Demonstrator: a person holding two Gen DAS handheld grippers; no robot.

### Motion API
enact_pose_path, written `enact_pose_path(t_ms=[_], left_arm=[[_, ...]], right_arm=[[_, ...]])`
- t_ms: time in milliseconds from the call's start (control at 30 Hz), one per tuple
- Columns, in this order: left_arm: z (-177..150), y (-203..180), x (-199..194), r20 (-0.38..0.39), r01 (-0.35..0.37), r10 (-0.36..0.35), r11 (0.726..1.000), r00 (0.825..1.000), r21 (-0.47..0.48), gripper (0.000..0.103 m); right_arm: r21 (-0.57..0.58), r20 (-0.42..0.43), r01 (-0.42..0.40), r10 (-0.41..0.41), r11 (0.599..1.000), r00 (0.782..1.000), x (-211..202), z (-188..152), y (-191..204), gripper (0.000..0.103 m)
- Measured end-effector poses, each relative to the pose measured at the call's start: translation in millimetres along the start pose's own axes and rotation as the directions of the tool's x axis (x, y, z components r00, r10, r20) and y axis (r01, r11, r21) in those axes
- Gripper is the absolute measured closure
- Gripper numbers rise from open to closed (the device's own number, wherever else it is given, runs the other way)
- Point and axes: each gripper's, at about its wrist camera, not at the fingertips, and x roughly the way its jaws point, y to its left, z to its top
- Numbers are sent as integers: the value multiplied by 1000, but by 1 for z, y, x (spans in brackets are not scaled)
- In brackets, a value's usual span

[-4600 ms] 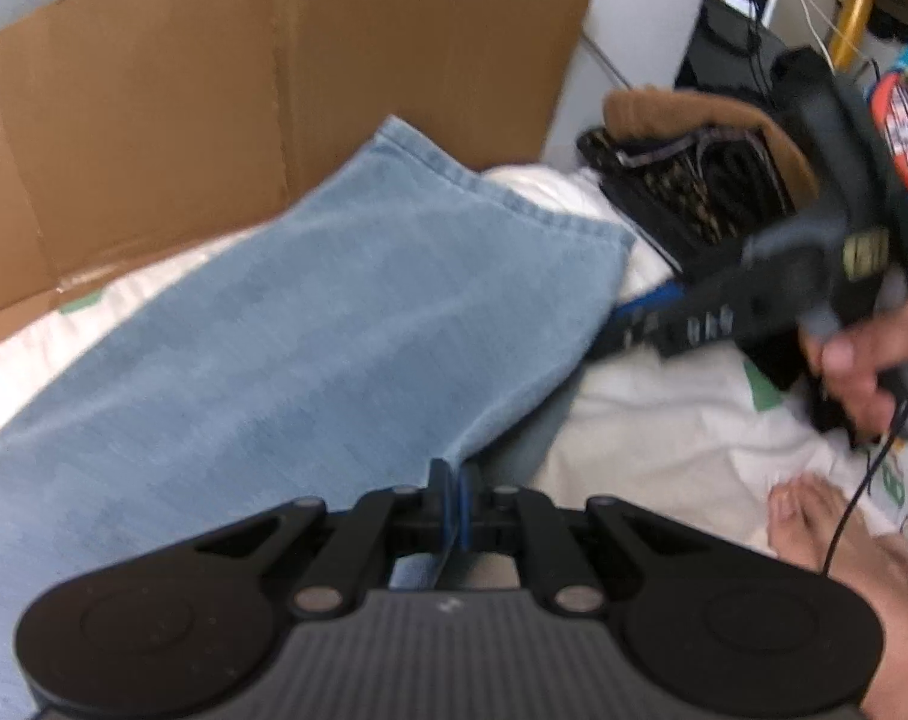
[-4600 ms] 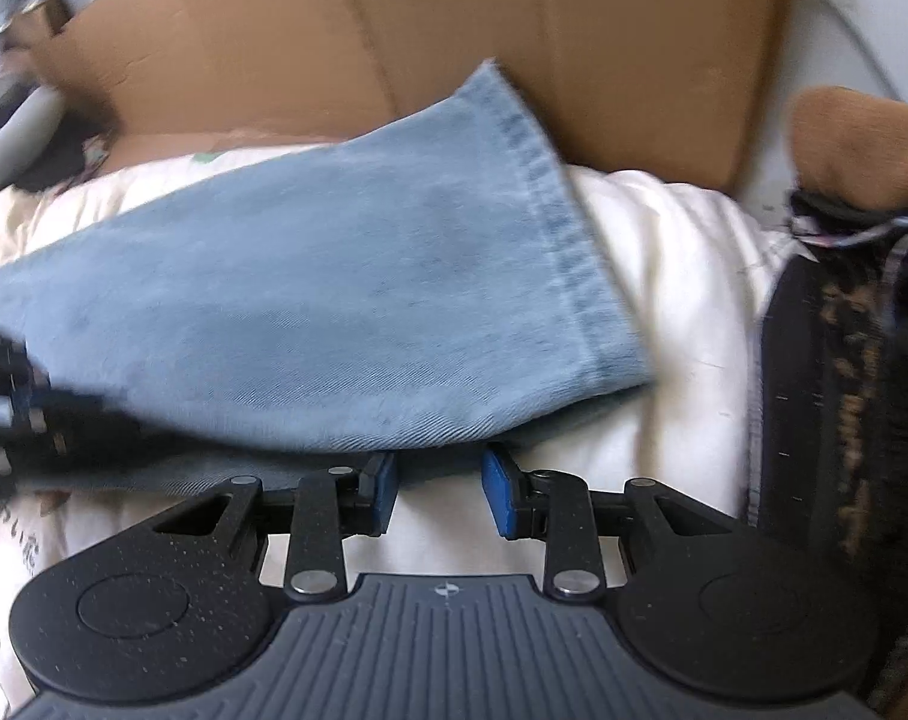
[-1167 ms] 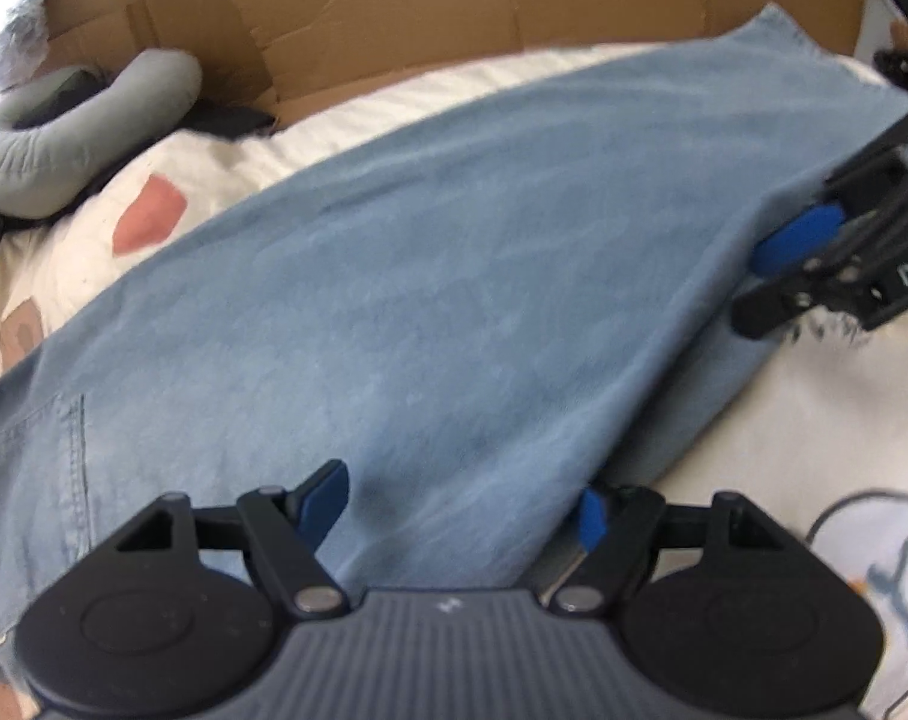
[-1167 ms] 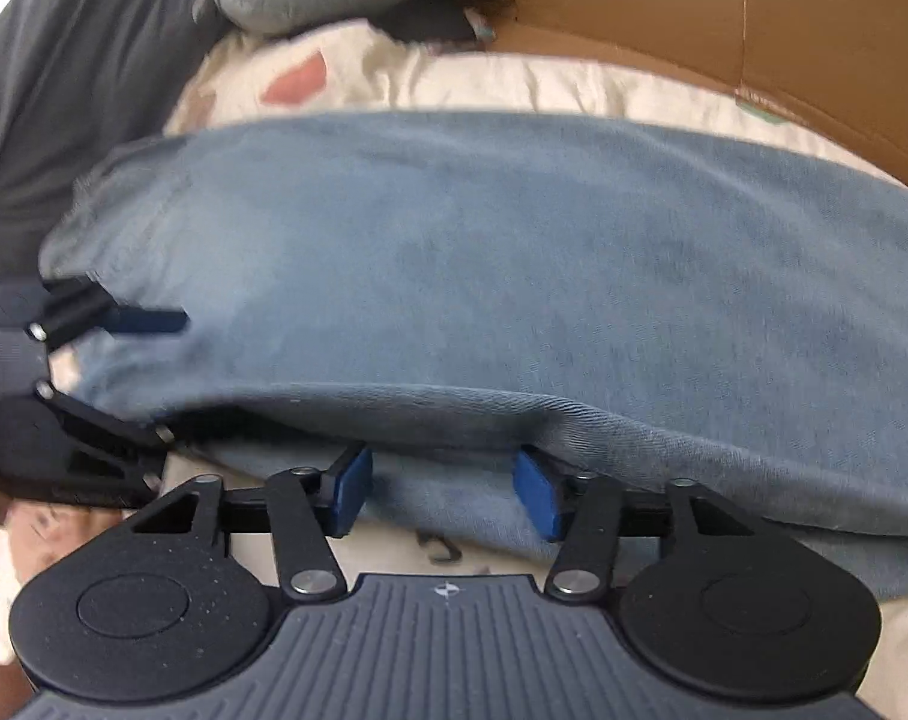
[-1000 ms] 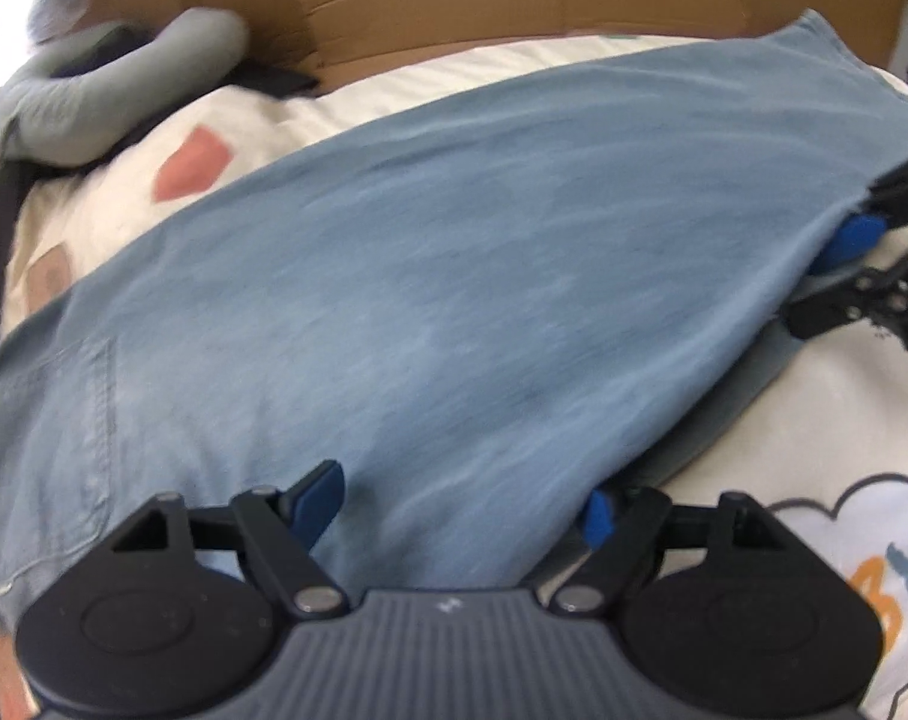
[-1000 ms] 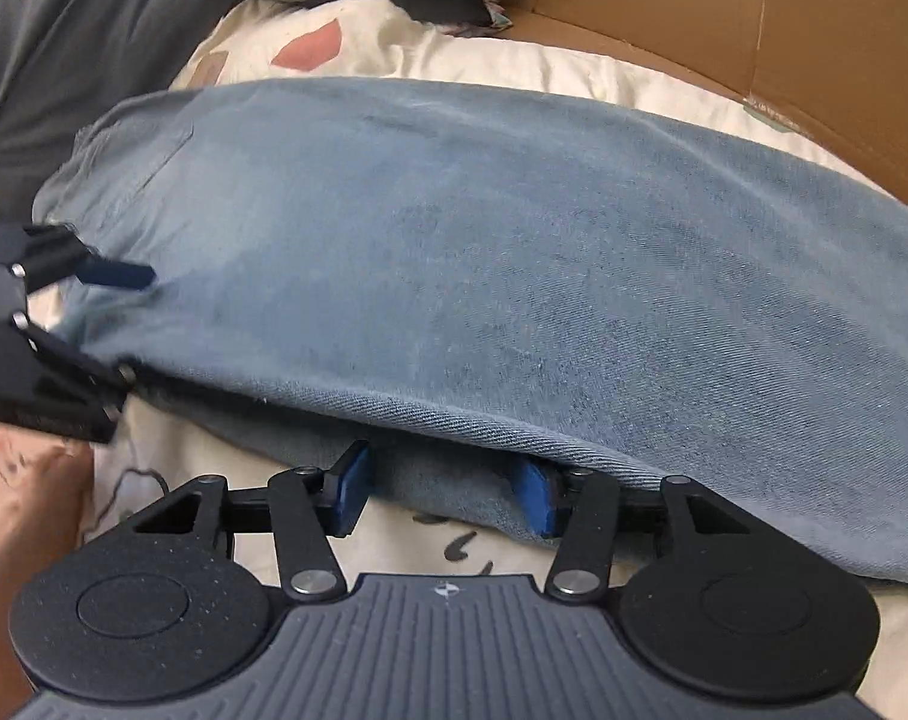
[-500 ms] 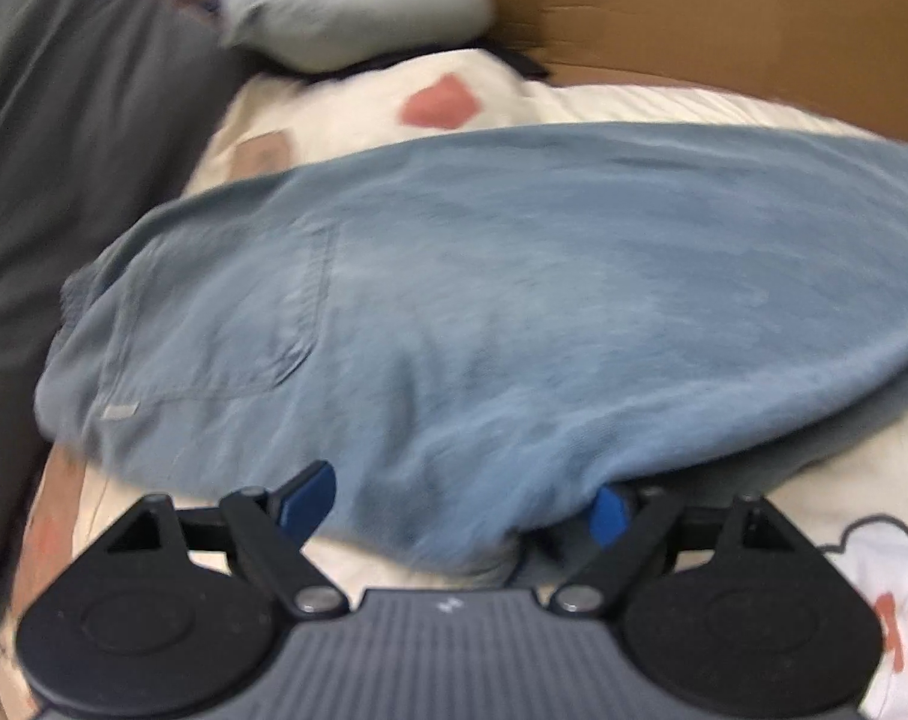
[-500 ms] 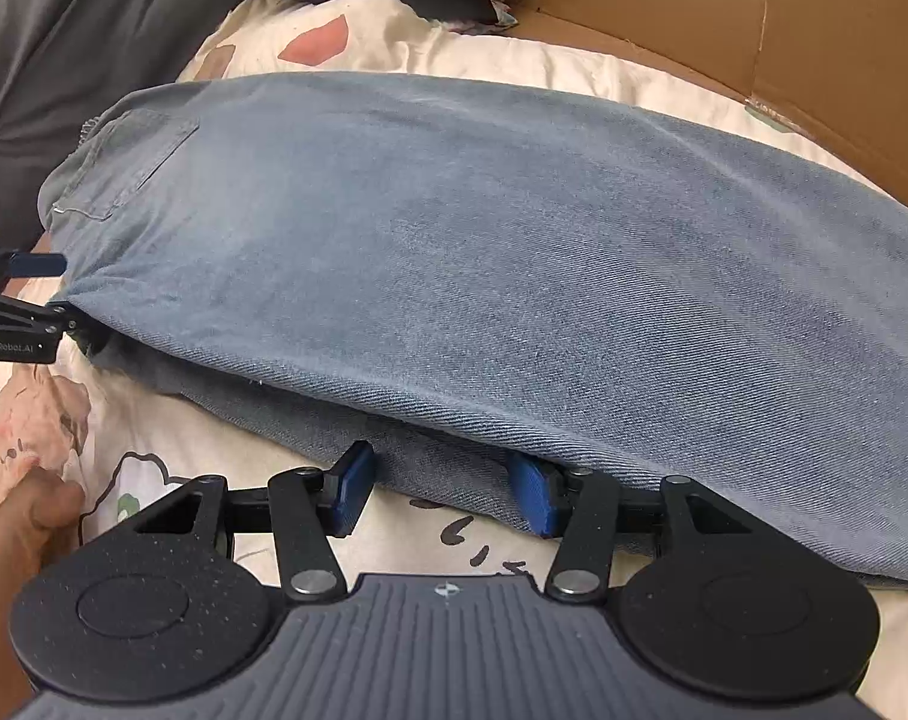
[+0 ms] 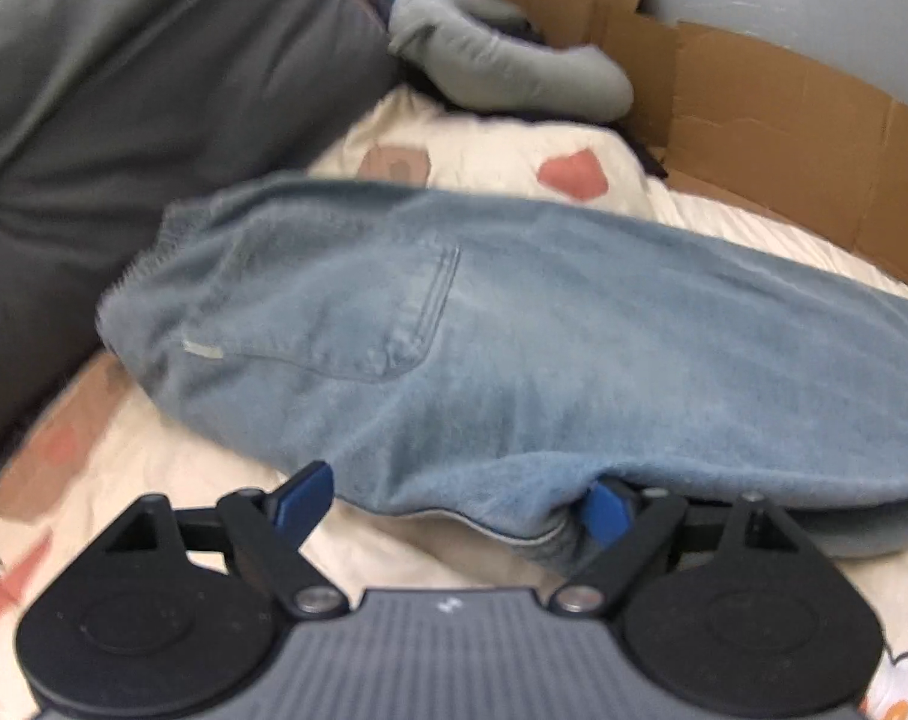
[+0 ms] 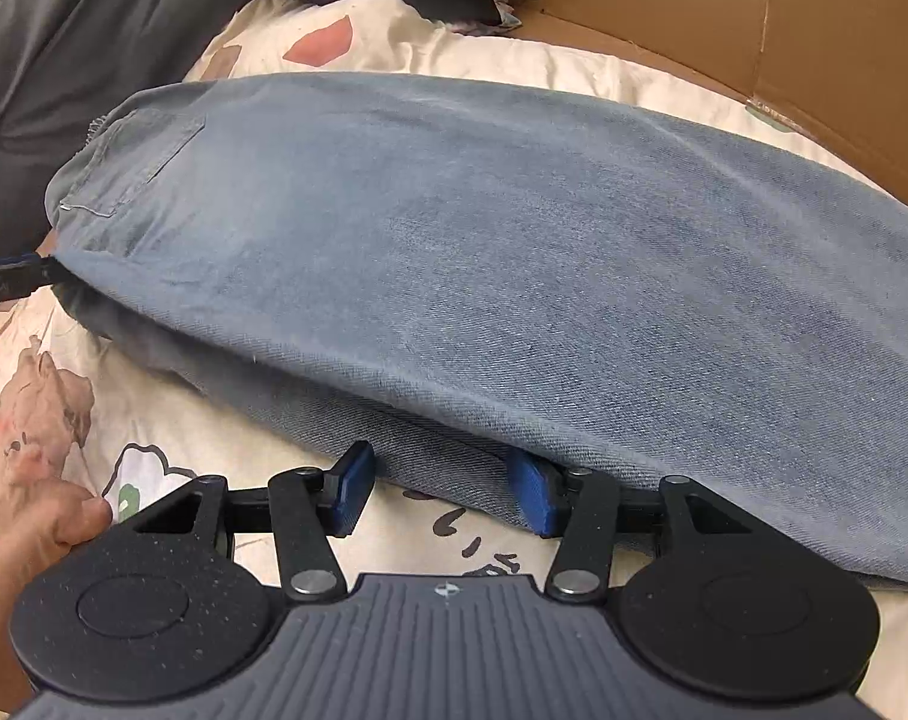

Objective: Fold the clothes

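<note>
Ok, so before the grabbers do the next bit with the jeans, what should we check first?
1. Jeans lying folded in half lengthwise on the bedsheet: ok, one leg lies over the other.
2. Left gripper open: ok, its fingers stand wide apart at the near edge.
3. Right gripper open: ok, fingers apart at the same edge, further along the leg.
4. Both layers between the fingers: cannot tell, the cloth hides the right-hand pad in each view.
5. Top layer smooth: ok, no big wrinkles showing.
6. Room to fold: not ok on the far side, where the cardboard and grey pillow sit close.
</note>
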Motion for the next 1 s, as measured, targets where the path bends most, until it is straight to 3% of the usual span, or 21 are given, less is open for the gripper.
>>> enact_pose_path(t_ms=[67, 200, 300, 367, 433, 533, 633, 800, 1000], left_arm=[[1, 4, 0, 8, 12, -12, 999, 1000, -37, 15], [-8, 7, 14, -55, 37, -43, 994, 998, -105, 18], [-18, 7, 17, -74, 55, -65, 991, 995, -126, 25], [-21, 6, 17, -68, 80, -89, 989, 994, -128, 34], [-21, 4, 15, -67, 105, -113, 987, 991, -118, 55], [-20, 0, 13, -78, 134, -142, 986, 987, -94, 72], [-18, 1, 7, -99, 127, -131, 991, 986, -50, 82], [-21, 1, -4, -101, 130, -127, 991, 987, 27, 83], [-19, 8, -19, -108, 162, -158, 986, 982, 32, 76]], right_arm=[[7, -1, -5, 5, 1000, 1000, 0, 0, -1, 48], [30, -1, -16, 16, 999, 1000, -2, 0, -7, 50], [49, 0, -25, 25, 998, 1000, -4, -1, -13, 50], [54, 1, -27, 27, 998, 1000, -5, -1, -14, 50], [55, 2, -27, 27, 998, 1000, -5, -2, -15, 50], [52, 1, -26, 26, 998, 1000, -5, -2, -15, 50], [53, -1, -31, 31, 998, 1000, -6, -2, -17, 50], [93, -8, -41, 42, 995, 999, -14, -3, -30, 51], [230, 9, -42, 41, 972, 999, -43, -10, -66, 50]])
